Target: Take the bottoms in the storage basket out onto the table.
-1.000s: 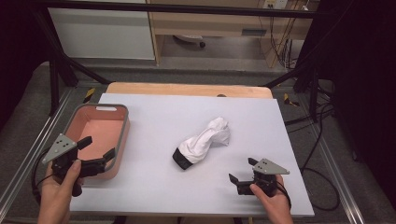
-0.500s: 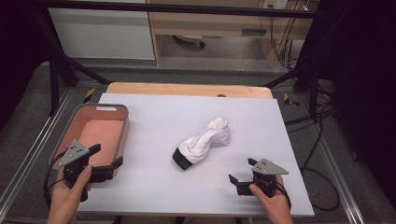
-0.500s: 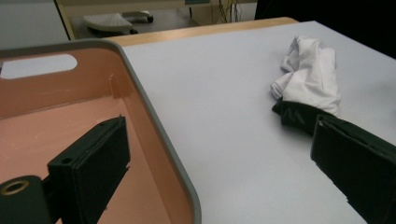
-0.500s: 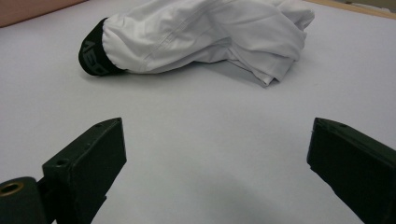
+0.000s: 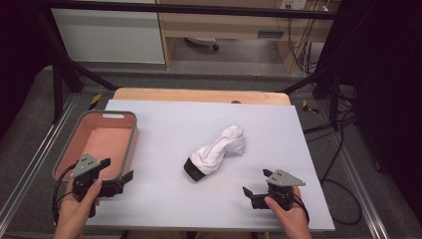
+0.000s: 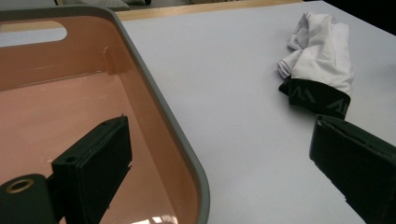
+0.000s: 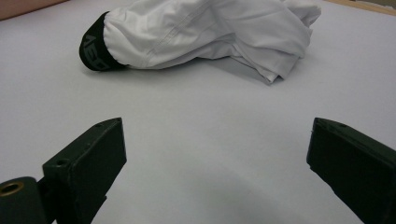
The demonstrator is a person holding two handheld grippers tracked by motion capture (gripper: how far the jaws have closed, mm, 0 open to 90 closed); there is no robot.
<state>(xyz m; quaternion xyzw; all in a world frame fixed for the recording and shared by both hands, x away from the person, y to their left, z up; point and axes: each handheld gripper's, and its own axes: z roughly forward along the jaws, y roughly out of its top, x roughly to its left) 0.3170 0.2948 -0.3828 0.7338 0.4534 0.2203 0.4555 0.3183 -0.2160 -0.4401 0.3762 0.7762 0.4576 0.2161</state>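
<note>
High view: my left hand-held gripper point(image 5: 115, 175) has slid right along the pink plastic bin point(image 5: 130, 149), jaws wide; my right hand-held gripper point(image 5: 258, 189) waits, wide too, below the crumpled white garment point(image 5: 219, 150).

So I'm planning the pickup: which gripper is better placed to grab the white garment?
The right gripper, probably: it is open, facing the white garment across bare table. The left gripper, also open, sits astride the pink bin's rim.
</note>
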